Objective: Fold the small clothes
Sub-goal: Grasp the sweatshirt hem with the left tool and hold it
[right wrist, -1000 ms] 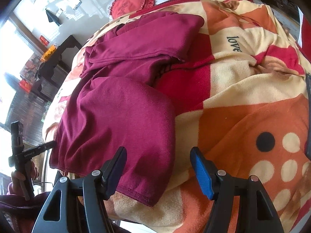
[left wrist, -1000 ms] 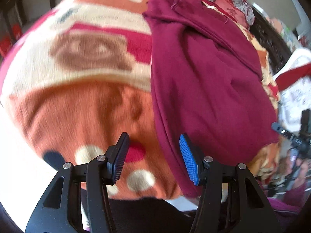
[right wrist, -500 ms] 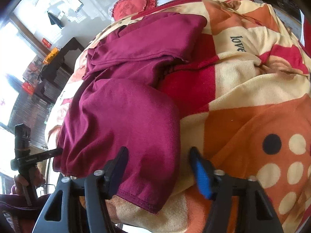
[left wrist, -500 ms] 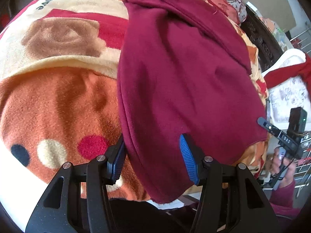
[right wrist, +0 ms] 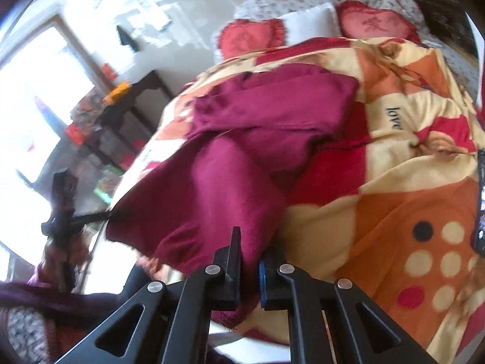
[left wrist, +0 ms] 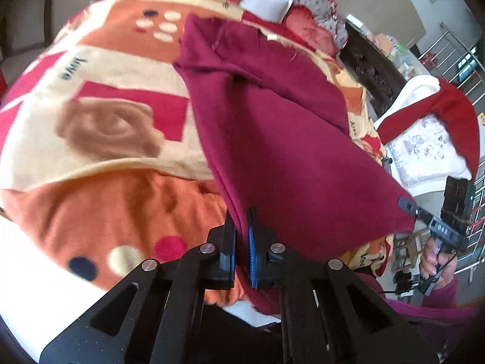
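Now both claws are pinching the hem

Lying on the patterned blanket (left wrist: 121,206), the maroon garment (left wrist: 288,151) is being gripped at its near edge: the left gripper (left wrist: 241,242) and the right gripper (right wrist: 249,261) are each clamping cloth at a bottom corner. Judging by this, the fold is starting; next, both corners likely need lifting together and carrying toward the far end.

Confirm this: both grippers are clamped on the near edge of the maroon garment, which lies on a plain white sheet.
Not quite. Both grippers, left and right, are shut on the near edge of the maroon garment, but it lies on a patterned orange, cream and red blanket, not a plain white sheet. Both wrist views show this.
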### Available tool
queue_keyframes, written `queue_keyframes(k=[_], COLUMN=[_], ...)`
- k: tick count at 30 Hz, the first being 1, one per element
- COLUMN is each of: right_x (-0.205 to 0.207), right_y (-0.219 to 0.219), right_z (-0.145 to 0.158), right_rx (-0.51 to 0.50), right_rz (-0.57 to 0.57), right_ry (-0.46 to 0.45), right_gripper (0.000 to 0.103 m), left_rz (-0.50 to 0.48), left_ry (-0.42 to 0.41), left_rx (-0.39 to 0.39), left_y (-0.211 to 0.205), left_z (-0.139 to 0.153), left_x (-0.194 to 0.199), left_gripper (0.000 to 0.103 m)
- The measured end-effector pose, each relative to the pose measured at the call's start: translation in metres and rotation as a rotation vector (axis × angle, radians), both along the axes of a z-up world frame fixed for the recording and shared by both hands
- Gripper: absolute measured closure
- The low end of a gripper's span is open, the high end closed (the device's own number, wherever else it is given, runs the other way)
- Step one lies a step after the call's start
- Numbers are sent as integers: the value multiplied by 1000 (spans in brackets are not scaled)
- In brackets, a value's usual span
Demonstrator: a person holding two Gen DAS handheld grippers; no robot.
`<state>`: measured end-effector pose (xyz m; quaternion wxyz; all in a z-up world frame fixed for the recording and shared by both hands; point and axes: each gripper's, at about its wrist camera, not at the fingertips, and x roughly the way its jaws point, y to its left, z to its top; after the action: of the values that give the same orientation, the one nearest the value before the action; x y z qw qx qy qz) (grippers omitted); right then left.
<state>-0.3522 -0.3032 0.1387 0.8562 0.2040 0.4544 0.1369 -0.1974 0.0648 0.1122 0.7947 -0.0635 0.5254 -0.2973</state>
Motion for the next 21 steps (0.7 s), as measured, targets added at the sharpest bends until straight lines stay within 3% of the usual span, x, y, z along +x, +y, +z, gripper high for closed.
queue_keyframes(k=[2,7,11,13,14,15,19,21], right_x=[-10,-15,-9,-3,0,1,31,55], right_y=[11,36,42,34,25,17,-27,-41], right_z=[-2,-50,-65,-58,-50,-44,-27,-30], right_rx=[2,14,28,7,-16,-25,38,3], right_rz=[24,72,86,73,50,23,-113,-193], right_ry=[17,151,204,201,177,153,64,62], right_gripper=[96,96,94,77,55,48,48,48], left_rz=[6,66,65,58,57,55,60,73], left_ry=[-15,72,79,75,71,69,95,119], left_rx=[30,79,87,96,103,109,121,116], left_y=[10,22,19,18,16,17,13,13], left_z=[-5,-45,-51,-50,-49,-49,-55,-59], left_x=[-5,-1,-2,-1,0,-1,4,7], left_gripper=[98,98,98,97,97,97,97,97])
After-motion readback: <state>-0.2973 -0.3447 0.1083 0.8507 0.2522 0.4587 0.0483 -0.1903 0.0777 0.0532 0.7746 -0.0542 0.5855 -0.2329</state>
